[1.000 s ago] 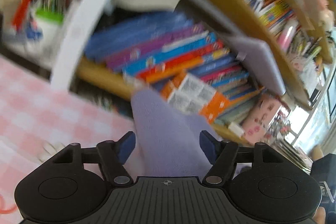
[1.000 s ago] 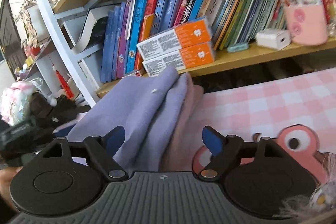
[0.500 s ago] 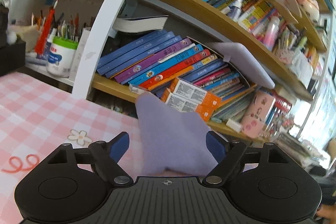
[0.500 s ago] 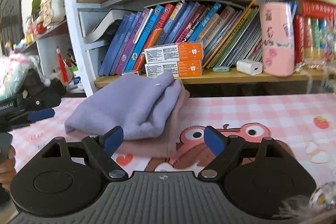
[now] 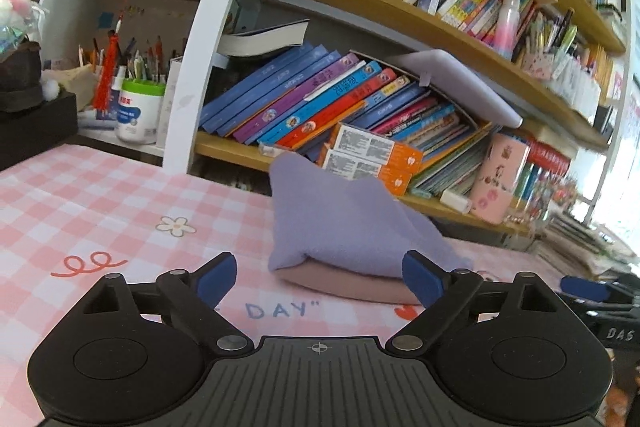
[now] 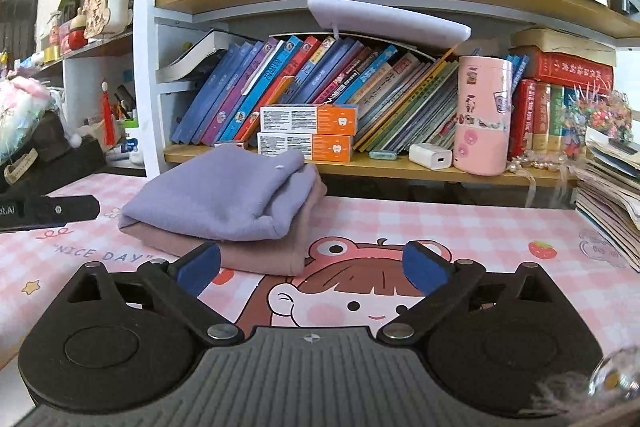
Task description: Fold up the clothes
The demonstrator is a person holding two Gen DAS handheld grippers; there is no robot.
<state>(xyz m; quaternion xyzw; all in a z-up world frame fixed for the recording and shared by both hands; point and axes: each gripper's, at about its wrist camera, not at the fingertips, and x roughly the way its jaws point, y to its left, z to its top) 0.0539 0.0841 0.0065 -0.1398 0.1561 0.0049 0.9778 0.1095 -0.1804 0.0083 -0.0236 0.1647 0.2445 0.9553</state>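
Left wrist view, my fingers: my left gripper point(image 5: 318, 277) has its jaws spreading wider, with nothing between them; the blue pads point(image 5: 216, 273) touch no cloth.
Left wrist view, clothes: the folded lilac garment point(image 5: 340, 227) lies on top of a folded pink garment point(image 5: 352, 283) on the pink checked mat point(image 5: 80, 195), just ahead of me.
Left wrist view, risk: the lilac piece peaks at its back corner near the bookshelf point(image 5: 400, 23); I judge that it could slump and loosen the fold if I nudge the stack.
Right wrist view, my fingers: my right gripper point(image 6: 312, 269) is also widening, empty, near the stack's front edge.
Right wrist view, clothes: the lilac garment sits askew on the pink one, overhanging on the left.
Right wrist view, risk: the left pad point(image 6: 198, 267) is close to the pink layer; a careless sweep could snag it and drag both layers apart.
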